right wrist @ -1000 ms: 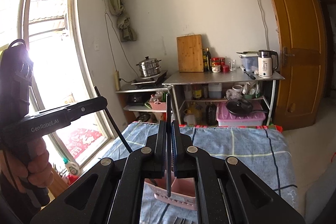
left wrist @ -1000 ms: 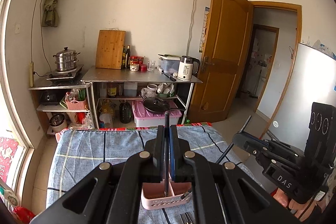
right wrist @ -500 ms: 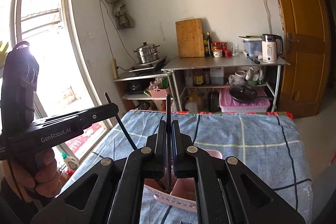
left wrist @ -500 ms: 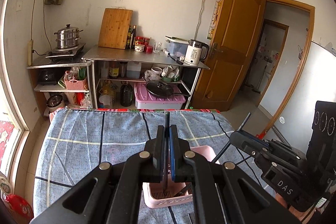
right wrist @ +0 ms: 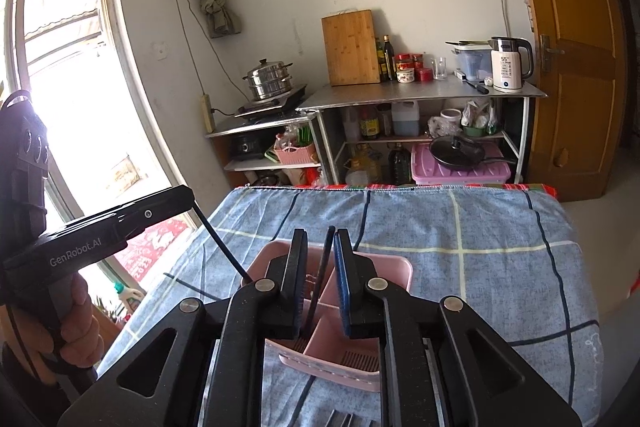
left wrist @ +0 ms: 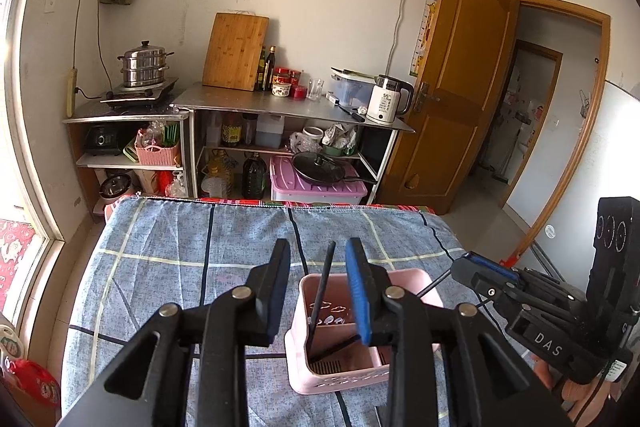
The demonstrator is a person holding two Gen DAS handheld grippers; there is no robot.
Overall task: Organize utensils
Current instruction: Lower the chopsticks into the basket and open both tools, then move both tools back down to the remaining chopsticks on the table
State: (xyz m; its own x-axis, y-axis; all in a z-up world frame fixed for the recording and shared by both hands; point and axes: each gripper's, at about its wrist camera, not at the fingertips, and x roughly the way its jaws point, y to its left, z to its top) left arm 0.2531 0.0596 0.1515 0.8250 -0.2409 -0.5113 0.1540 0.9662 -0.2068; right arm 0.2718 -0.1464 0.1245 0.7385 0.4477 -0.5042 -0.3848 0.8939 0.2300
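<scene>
A: Left gripper (left wrist: 318,259)?
B: Angled down over the pink plastic utensil caddy (left wrist: 404,277) on the blue checked cloth (left wrist: 168,259). Jaws wide apart, nothing held; thin black chopstick (left wrist: 322,287) stands loose btwn them, its lower end in the caddy.
A: Right gripper (right wrist: 320,243)?
B: Also tilted down over the caddy. Jaws a little apart w/ a second black chopstick (right wrist: 322,275) btwn them; can't tell if it's touched. A hand (right wrist: 60,331) grips the left handle.

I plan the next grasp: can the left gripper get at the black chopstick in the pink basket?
Probably yes: the left gripper is open, and the chopstick stands between its fingers in the pink basket, nothing blocking.
</scene>
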